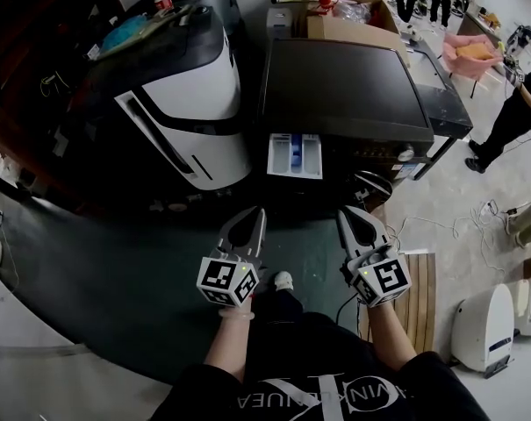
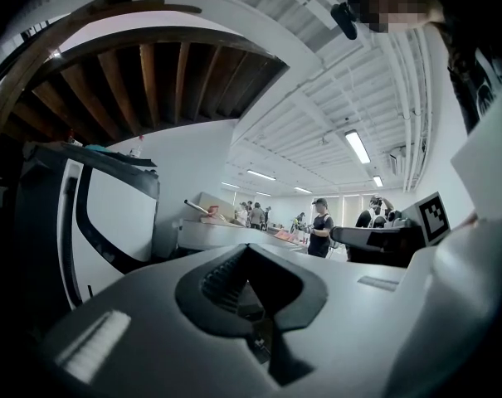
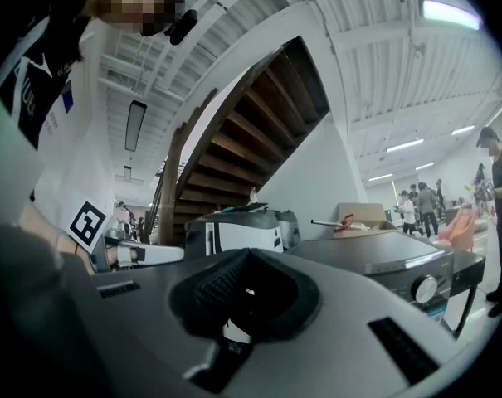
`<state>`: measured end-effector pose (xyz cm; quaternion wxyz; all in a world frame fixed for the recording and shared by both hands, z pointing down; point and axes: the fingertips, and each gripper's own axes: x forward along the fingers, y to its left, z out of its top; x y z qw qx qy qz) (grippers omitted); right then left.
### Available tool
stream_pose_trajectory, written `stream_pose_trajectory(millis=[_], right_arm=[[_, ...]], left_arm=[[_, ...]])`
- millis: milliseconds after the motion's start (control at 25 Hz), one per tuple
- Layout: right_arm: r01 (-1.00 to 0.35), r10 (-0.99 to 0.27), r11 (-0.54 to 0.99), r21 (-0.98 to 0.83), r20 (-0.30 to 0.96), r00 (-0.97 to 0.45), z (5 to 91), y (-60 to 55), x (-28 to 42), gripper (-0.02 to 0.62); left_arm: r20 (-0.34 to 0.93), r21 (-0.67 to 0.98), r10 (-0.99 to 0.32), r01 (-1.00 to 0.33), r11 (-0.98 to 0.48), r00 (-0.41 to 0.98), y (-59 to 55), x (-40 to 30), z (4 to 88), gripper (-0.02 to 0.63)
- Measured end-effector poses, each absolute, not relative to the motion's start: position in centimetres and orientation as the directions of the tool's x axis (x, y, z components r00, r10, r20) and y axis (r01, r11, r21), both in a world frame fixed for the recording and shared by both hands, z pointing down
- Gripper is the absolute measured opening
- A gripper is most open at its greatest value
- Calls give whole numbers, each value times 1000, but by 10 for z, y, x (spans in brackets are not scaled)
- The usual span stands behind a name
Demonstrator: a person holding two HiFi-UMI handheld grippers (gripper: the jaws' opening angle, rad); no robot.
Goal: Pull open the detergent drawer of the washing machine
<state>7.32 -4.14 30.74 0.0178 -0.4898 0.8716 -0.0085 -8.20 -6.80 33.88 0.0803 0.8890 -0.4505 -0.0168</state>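
The dark-topped washing machine (image 1: 344, 86) stands ahead, and its white and blue detergent drawer (image 1: 294, 156) sticks out of the front at the upper left, pulled open. Both grippers hang in the air in front of the machine, below the drawer in the head view and touching nothing. My left gripper (image 1: 255, 213) is shut and empty. My right gripper (image 1: 348, 215) is also shut with nothing held. In the right gripper view the machine's top (image 3: 375, 251) and a round knob (image 3: 425, 288) show beyond the closed jaws. The left gripper view shows its shut jaws and the right gripper (image 2: 383, 239) beside it.
A white and black appliance (image 1: 186, 95) stands left of the washer. A cardboard box (image 1: 344, 16) sits behind it. A wooden pallet (image 1: 419, 296), floor cables (image 1: 476, 217) and a white device (image 1: 484, 323) lie to the right. People (image 1: 511, 121) stand at the back right near a pink chair (image 1: 471, 55).
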Motion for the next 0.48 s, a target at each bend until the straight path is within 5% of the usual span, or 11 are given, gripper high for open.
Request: stream_pose_trajectory(millis=[480], right_arm=[[-849,-848,529,-8,-52,-528,287,-33,71,11]], left_arm=[[-2,80,-818,-815,-573,575,-60,-90,307,9]])
